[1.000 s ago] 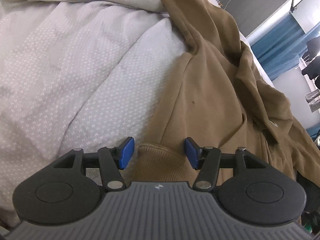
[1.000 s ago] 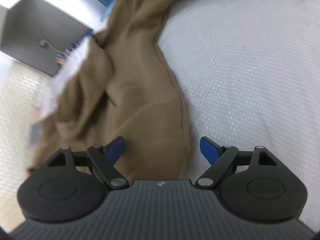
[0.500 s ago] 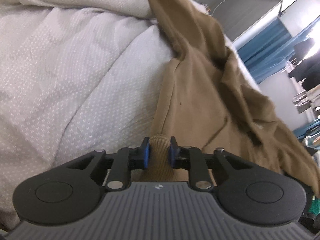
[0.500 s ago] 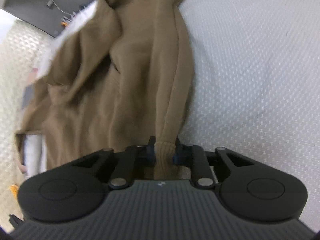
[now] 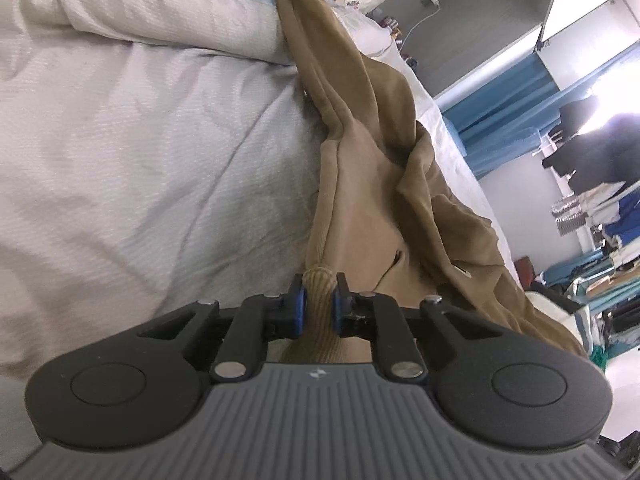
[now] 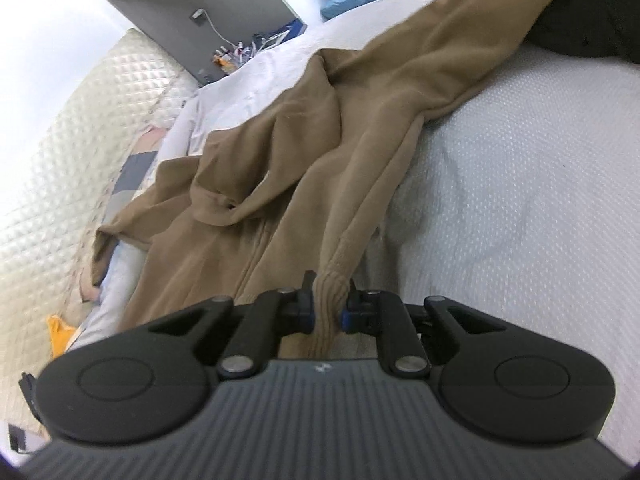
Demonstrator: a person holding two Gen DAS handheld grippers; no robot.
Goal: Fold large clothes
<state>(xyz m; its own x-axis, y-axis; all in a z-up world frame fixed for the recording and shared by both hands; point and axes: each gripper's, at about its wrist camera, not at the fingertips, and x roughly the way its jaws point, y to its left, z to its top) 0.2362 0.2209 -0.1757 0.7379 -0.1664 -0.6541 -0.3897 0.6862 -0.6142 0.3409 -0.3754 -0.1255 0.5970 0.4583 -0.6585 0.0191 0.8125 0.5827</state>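
A large tan sweatshirt (image 5: 372, 184) lies rumpled across a white bedspread (image 5: 152, 168); it also shows in the right wrist view (image 6: 280, 168). My left gripper (image 5: 319, 300) is shut on a ribbed cuff (image 5: 318, 280) of the sweatshirt. My right gripper (image 6: 329, 308) is shut on another ribbed cuff (image 6: 330, 292), with its sleeve running away up and to the right. Both cuffs are pinched between the blue pads and lifted slightly off the bed.
A folded white duvet (image 5: 140, 12) lies at the far side of the bed. A quilted cream headboard (image 6: 72, 128) is at the left in the right wrist view. A dark garment (image 6: 592, 12) lies at the upper right. Blue curtains (image 5: 504, 112) and hanging clothes stand beyond the bed.
Both grippers were open around the cuffs a second ago; they closed on them and have since lifted, pulling the sleeves taut.
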